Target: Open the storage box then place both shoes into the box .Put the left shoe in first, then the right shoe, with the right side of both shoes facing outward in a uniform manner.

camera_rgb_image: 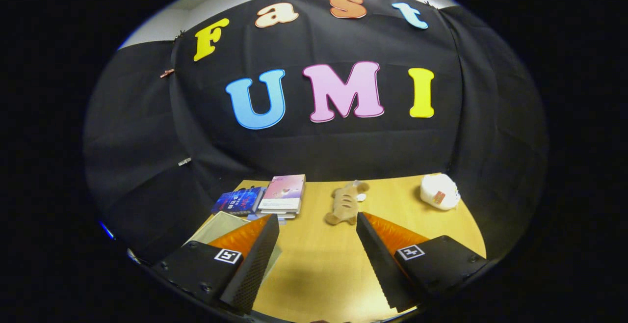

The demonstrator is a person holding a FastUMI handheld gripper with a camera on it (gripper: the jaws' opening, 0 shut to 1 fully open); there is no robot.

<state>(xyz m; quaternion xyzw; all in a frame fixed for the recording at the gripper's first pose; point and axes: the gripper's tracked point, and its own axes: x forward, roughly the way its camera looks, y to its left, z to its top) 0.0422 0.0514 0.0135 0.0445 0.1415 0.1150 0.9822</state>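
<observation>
My gripper (318, 222) stands open above a light wooden table (319, 264), with bare tabletop between its two fingers. A pale, glossy flat surface (216, 227) lies under and just beyond the left finger; I cannot tell what it is.
Beyond the left finger lie two stacks of books, a blue one (239, 201) and a pink-covered one (283, 194). A tan plush toy (345, 202) lies just ahead of the right finger. A white wrapped bundle (439, 191) sits at the far right corner. Black cloth walls close the table's back and sides.
</observation>
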